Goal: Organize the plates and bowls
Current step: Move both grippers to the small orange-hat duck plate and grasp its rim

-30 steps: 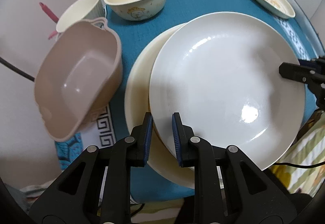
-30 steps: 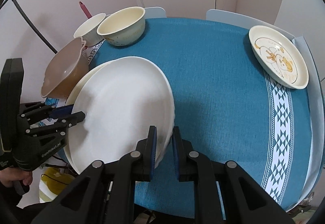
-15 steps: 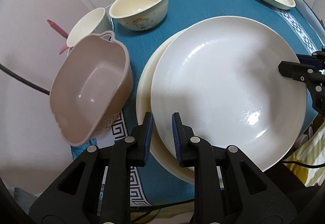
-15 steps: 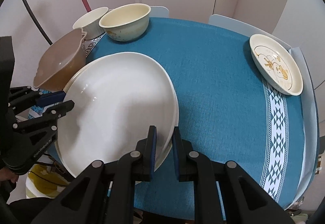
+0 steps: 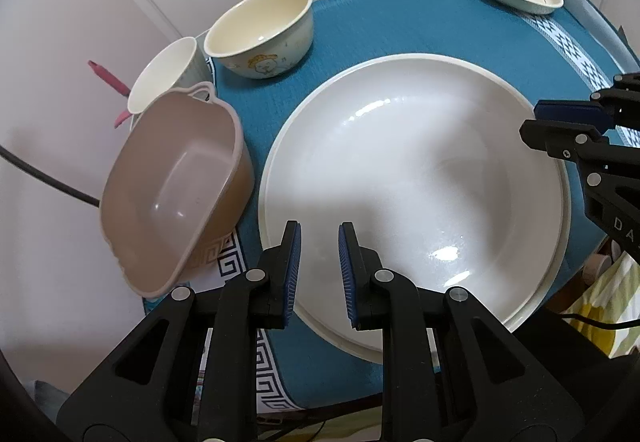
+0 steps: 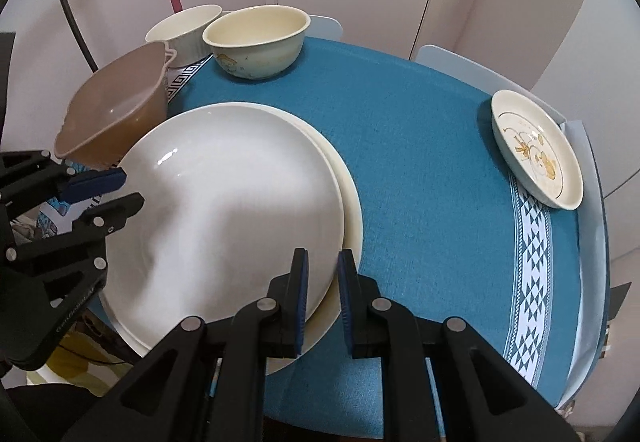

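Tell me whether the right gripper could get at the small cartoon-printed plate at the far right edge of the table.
Probably yes. Open blue tablecloth lies between the right gripper and the small cartoon-printed plate, but the gripper is clamped on the large white plate.

The right gripper (image 6: 322, 274) clamps the near rim of the white plate (image 6: 224, 201), which lies on a cream plate (image 6: 352, 209). Left of the white plate the left gripper (image 6: 116, 189) pinches its rim; beyond it stand a brown tub (image 6: 116, 113) and cream bowl (image 6: 256, 37).
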Demonstrator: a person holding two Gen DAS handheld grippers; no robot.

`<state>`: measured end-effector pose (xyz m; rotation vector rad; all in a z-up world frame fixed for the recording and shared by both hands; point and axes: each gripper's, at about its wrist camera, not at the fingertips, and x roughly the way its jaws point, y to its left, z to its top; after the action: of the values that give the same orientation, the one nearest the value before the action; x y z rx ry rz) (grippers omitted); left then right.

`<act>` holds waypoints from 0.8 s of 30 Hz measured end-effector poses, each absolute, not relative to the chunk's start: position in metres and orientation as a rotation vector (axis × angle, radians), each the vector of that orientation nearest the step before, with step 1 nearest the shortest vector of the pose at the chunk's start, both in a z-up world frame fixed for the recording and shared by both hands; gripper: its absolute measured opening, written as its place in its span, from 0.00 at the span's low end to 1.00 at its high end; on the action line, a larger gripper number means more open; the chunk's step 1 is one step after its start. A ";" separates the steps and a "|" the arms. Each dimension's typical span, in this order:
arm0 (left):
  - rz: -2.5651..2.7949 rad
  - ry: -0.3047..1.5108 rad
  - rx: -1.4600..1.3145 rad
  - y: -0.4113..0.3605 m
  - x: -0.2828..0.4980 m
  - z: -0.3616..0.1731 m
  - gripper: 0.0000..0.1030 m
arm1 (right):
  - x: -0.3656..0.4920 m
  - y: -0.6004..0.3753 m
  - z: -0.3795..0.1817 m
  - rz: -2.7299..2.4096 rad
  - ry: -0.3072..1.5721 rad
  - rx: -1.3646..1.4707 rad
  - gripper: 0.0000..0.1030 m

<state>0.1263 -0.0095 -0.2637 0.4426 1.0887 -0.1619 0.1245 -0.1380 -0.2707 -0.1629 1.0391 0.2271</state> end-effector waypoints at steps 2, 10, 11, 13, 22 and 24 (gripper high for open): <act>-0.169 1.088 0.432 -0.009 0.128 -0.261 0.17 | 0.123 -0.140 -0.269 0.224 1.038 -0.148 0.13; -0.215 1.002 0.298 -0.010 0.137 -0.202 0.48 | 0.117 -0.165 -0.231 0.220 0.974 -0.002 0.13; -0.223 0.963 0.275 -0.011 0.138 -0.189 0.85 | 0.116 -0.172 -0.225 0.216 0.970 0.024 0.14; -0.234 0.872 0.245 -0.012 0.138 -0.168 1.00 | 0.113 -0.184 -0.212 0.195 0.945 0.066 0.43; -0.490 0.824 0.177 -0.067 0.196 -0.122 1.00 | 0.104 -0.267 -0.171 0.012 0.872 0.202 1.00; -0.553 0.826 0.182 -0.087 0.216 -0.117 1.00 | 0.106 -0.290 -0.159 -0.041 0.858 0.226 1.00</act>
<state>0.2161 -0.0873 -0.1172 0.1822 0.8263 -0.5532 0.1065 -0.2902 -0.1586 0.2256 0.8581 -0.0410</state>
